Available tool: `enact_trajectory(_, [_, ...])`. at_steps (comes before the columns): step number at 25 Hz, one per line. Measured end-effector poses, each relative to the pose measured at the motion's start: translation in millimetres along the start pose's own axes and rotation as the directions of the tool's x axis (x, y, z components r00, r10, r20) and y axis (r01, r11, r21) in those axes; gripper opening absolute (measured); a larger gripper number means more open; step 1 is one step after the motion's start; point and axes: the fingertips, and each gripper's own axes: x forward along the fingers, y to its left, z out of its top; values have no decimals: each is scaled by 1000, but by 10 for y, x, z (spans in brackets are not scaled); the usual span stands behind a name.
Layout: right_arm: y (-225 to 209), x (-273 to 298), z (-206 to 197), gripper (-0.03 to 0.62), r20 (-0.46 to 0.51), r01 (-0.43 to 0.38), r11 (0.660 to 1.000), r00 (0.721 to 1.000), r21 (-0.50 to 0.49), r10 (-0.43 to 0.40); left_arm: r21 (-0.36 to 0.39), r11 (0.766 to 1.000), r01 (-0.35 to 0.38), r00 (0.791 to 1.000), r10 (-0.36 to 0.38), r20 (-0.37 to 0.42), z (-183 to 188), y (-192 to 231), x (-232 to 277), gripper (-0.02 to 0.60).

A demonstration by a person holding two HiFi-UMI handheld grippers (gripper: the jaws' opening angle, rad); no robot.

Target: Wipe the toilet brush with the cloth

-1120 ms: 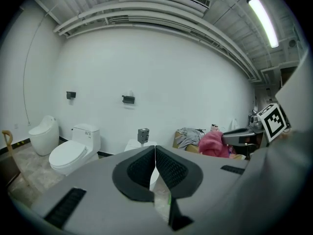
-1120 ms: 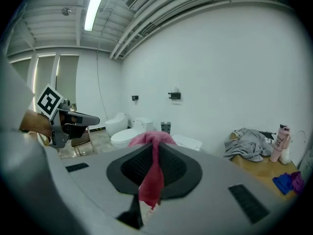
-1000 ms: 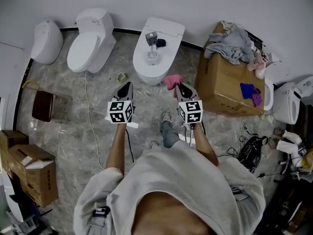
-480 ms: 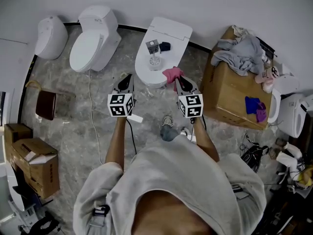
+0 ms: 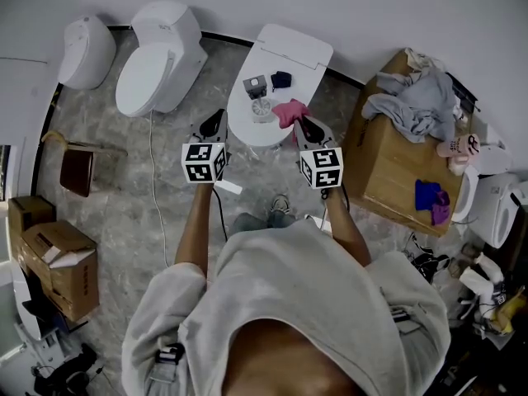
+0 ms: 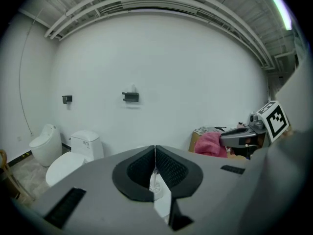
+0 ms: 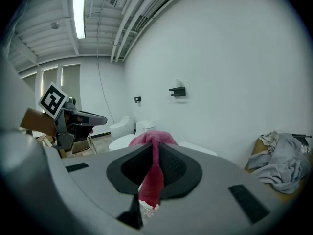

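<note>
left gripper (image 5: 220, 117): fingers pressed together, empty
right gripper (image 5: 301, 123): fingers pinching cloth (image 5: 288, 110)
risk: toilet brush (image 5: 262, 108) may topple off toilet (image 5: 293, 52) if wiped unheld

Toilet brush (image 5: 261, 109): detail too small

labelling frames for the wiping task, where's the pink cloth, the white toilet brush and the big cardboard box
pink cloth (image 5: 288, 110), head view, its bunched middle
white toilet brush (image 5: 262, 110), head view, its round top seen from above
big cardboard box (image 5: 394, 170), head view, bare part of its top face
</note>
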Motion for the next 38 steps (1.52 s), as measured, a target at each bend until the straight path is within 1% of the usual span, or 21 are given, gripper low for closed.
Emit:
enact_trajectory(5, [-8,199,-34,59,-27,-19,1000,999,4,19,1,1000,19,999,-19,-32,-49,43,267,21])
enact_trajectory(8, [29,287,-54,59,-41,-21,1000,999,7,21,-4,999,41,999,-41,-26,-47,73,389,23])
enact_trajectory(15, [182,481,-105,59,-65,13,1000,998,13,-12,-16,993,113,994,-113,-5,10,236,741,23])
enact_trajectory(20, [233,574,-151,58,-73,42,999,997,32,-40,-13,986,164,987,-164,0,31,257,1004,23])
enact_trajectory(25, [247,710,-178,60,-72,59,997,996,51,-55,1,980,198,980,-197,-28,-40,244,1203,23])
enact_trajectory(31, [297,815,-238,59,-79,49,997,996,60,-44,6,970,243,968,-242,-70,-177,175,1389,23])
enact_trajectory(36, [285,902,-236,59,-71,33,998,997,62,-28,18,966,258,962,-255,-103,-258,137,1541,23])
enact_trajectory(38, [292,947,-224,59,-67,27,998,998,61,-23,13,968,251,963,-248,-105,-267,153,1576,23])
